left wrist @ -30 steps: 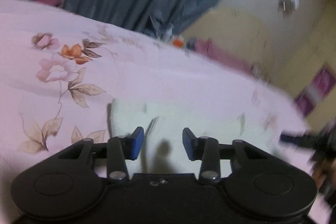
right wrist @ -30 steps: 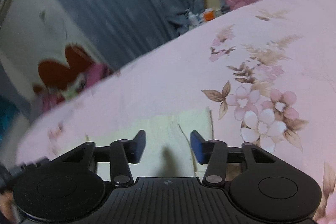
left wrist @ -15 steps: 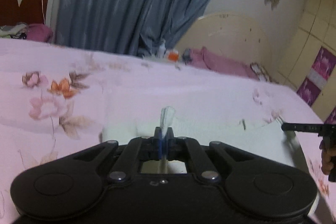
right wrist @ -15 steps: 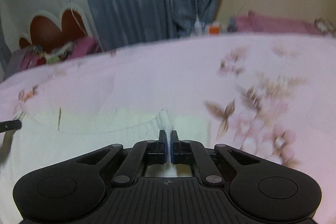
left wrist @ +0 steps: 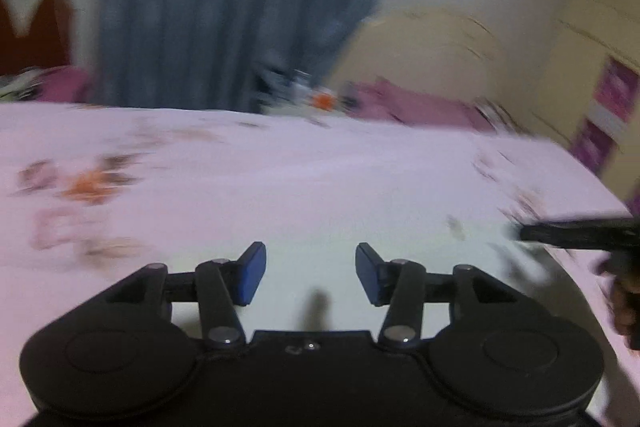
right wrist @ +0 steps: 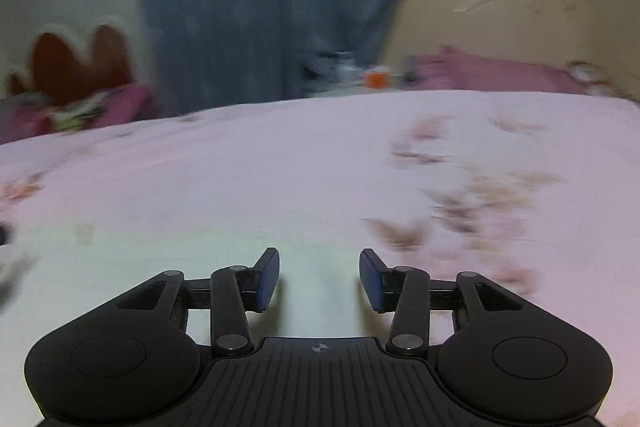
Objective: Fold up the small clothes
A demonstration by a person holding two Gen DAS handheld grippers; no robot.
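A pale cream small garment [left wrist: 312, 267] lies flat on the pink floral bedsheet [left wrist: 280, 171]. My left gripper [left wrist: 310, 277] is open and empty just above the garment's near part. In the right wrist view the same garment [right wrist: 160, 267] spreads left under my right gripper [right wrist: 319, 281], which is open and empty over it. The right gripper's black tip [left wrist: 576, 233] and the hand holding it show at the right edge of the left wrist view. Both views are motion-blurred.
A blue-grey curtain [left wrist: 224, 7] hangs behind the bed. A cream headboard [right wrist: 500, 19] with a pink pillow [right wrist: 492, 75] stands at the far right. A red heart-shaped chair back [right wrist: 76, 59] and small bottles [right wrist: 360, 73] lie beyond the bed's far edge.
Half a second ago both grippers were shut on pinched folds of the garment. Both have now opened and let it go; the cloth lies flat beneath them.
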